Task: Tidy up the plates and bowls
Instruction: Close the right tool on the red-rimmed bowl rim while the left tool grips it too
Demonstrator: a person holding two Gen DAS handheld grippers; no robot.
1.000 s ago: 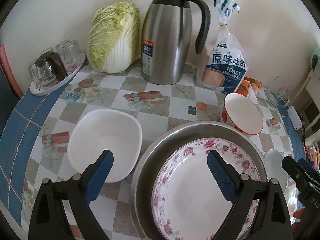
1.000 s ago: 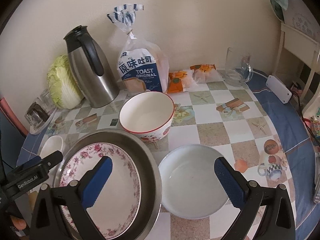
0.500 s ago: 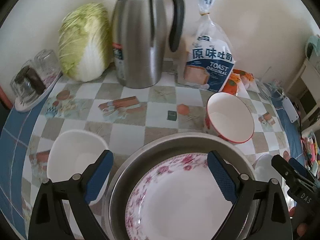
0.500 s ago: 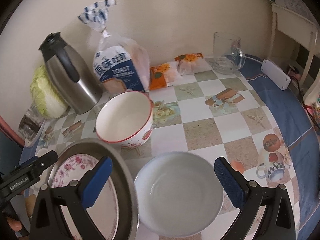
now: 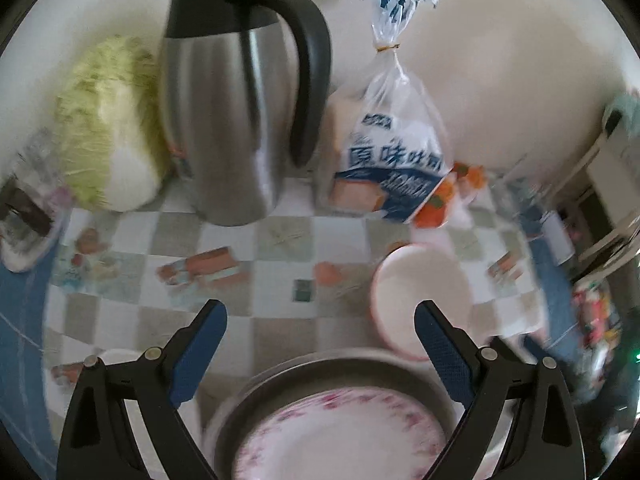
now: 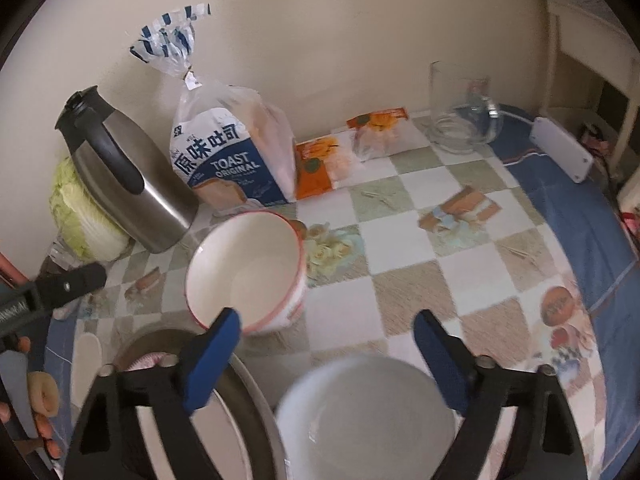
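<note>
Both tools grip nothing, the right tool [image 6: 326,356] closing; thermos [image 5: 236,120] and bread bag [image 5: 388,160] stand behind.

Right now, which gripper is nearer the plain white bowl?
Right. The right gripper, jaws closing, hangs just over the plain white bowl; the left gripper sits far across the metal basin.

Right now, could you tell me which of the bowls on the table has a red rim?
The deep bowl standing just in front of the toast bag has the thin red rim. The shallower bowl below the right gripper is plain white.
</note>
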